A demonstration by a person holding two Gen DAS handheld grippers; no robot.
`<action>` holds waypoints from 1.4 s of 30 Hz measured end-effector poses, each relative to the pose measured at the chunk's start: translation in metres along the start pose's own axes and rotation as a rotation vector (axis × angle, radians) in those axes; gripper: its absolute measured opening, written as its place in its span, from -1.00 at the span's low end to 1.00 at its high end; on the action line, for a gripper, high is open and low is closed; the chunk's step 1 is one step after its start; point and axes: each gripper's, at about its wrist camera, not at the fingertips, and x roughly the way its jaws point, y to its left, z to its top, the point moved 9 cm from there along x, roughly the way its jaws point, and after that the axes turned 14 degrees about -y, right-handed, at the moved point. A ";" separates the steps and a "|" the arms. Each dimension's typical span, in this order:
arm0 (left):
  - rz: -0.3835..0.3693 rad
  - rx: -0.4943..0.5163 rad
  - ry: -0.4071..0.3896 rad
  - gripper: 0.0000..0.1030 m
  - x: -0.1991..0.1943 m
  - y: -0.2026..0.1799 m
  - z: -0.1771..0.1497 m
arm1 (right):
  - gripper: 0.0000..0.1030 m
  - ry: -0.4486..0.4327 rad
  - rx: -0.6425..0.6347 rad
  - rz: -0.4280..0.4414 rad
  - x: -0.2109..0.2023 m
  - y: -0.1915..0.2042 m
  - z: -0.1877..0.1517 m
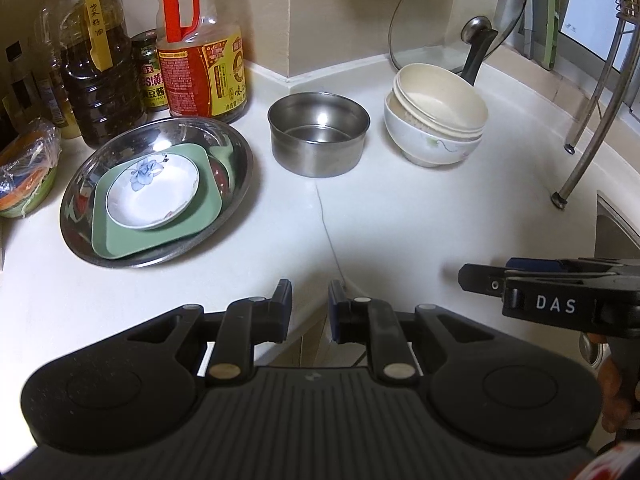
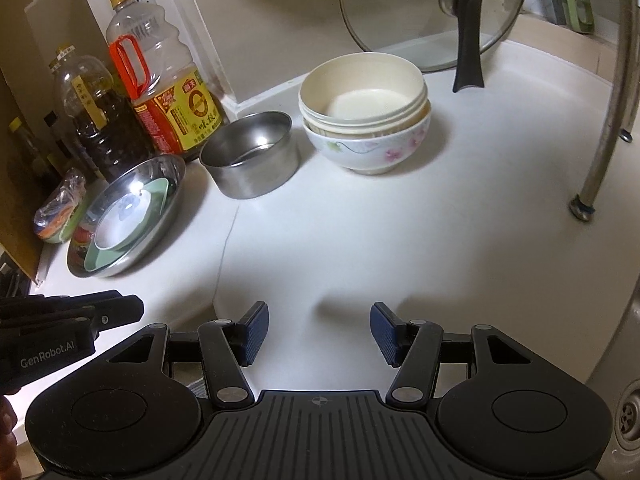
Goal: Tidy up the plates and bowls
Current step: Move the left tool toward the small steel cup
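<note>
The steel bowl point(image 2: 251, 154) sits alone on the counter point(image 2: 360, 240) between the plate stack point(image 1: 156, 192) and nested bowls point(image 2: 364, 120), ahead-left of the open, empty right gripper point(image 2: 318, 334); the left gripper point(image 1: 310, 312), nearly closed, holds nothing.

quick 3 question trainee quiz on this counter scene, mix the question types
1. True or false: the steel bowl holds another dish.
2. What lies directly under the floral saucer? A) green plate B) glass lid C) counter
3. Fill in: the cream bowls are nested in a ___ bowl.

Key: 1 false; 2 A; 3 floral. Both the left gripper and the right gripper are open and empty.
</note>
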 end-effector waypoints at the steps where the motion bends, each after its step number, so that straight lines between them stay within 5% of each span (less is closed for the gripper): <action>1: -0.004 0.000 -0.002 -0.69 0.002 0.001 0.001 | 0.10 0.000 0.000 0.000 0.002 0.001 0.001; 24: -0.072 0.059 -0.106 -0.69 0.081 0.035 0.073 | 0.07 -0.123 0.093 0.008 0.089 0.034 0.062; 42: -0.122 0.067 -0.102 -0.69 0.127 0.046 0.098 | -0.49 -0.162 0.132 -0.104 0.141 0.042 0.085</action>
